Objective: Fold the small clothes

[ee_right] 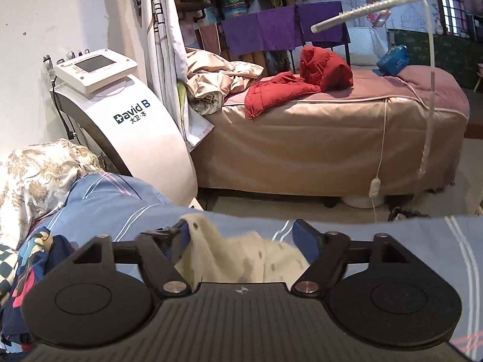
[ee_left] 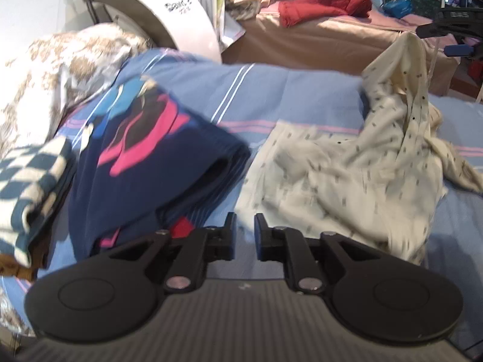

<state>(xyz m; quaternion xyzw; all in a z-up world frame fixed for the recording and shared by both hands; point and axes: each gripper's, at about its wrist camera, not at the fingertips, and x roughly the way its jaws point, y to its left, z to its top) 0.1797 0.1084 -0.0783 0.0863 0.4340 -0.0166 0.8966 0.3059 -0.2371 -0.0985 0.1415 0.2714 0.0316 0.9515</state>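
Lifting cream garment (ee_left: 347, 169), apparently: right hand-held gripper (ee_right: 246, 238), left-view only.

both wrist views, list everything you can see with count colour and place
cream speckled garment: 1, cream with dark flecks, crumpled on the near bed, one corner lifted
navy printed garment: 1, navy with pink and blue print, folded, left of the cream one
checkered cloth: 1, teal and white, far left
floral quilt: 1, white and tan, head of the near bed
striped bedsheet: 1, blue
white machine: 1, between the beds
red jacket: 1, on the far bed
far bed: 1, tan
left gripper: 1, black, narrow gap, empty
right gripper: 1, black, jaws apart around cream fabric
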